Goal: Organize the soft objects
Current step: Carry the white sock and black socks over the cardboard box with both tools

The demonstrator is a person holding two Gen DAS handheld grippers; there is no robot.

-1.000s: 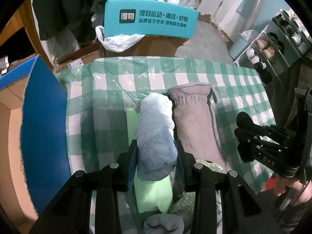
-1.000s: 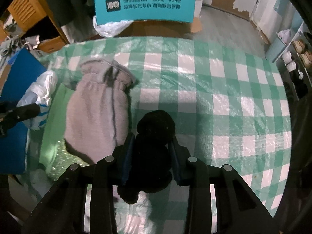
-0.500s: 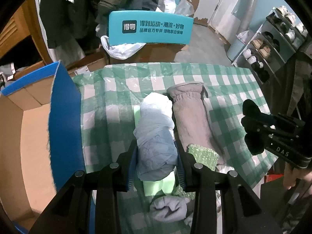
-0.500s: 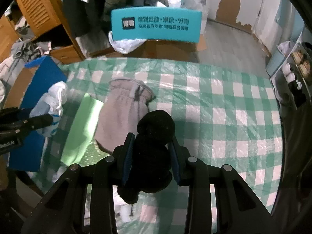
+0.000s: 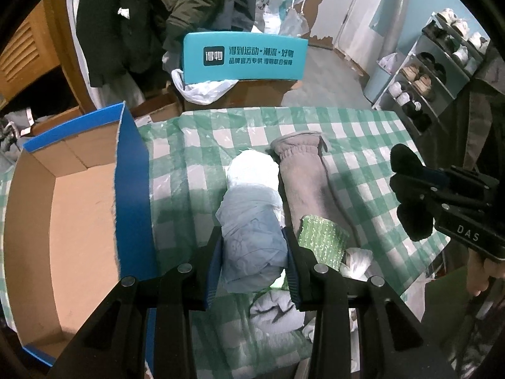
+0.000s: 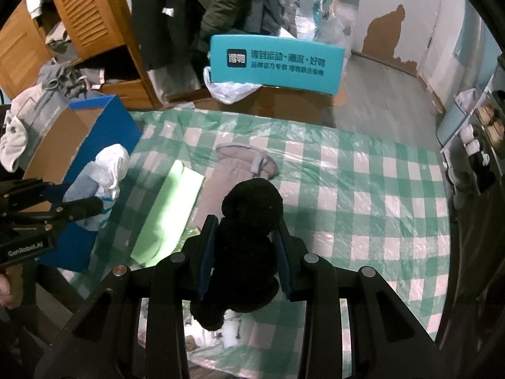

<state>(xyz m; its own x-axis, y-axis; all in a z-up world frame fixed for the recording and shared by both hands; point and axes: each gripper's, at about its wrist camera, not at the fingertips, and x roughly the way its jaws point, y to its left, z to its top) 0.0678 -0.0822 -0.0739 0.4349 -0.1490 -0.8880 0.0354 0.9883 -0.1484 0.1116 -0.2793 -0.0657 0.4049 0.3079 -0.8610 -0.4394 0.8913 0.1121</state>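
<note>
Green-checked table (image 6: pixel 363 189) bare toward its right edge, blue cardboard box (image 5: pixel 132 189) open at the left edge with only brown floor showing inside, left claw (image 5: pixel 252 252) clenched on pale blue bundle (image 5: pixel 249 221) above the table beside the box wall, right claw (image 6: pixel 244 246) clenched on black plush (image 6: pixel 249 221), grey mitten (image 5: pixel 306 183) lying flat between, partly covered

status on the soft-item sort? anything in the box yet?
Nothing visibly done: the part of the blue cardboard box in view holds nothing. In hand: left claw is shut on the pale blue bundle beside the box; right claw is shut on the black plush. Left on the checked table: grey mitten, green sponge, glittery green pouch, grey sock.
</note>
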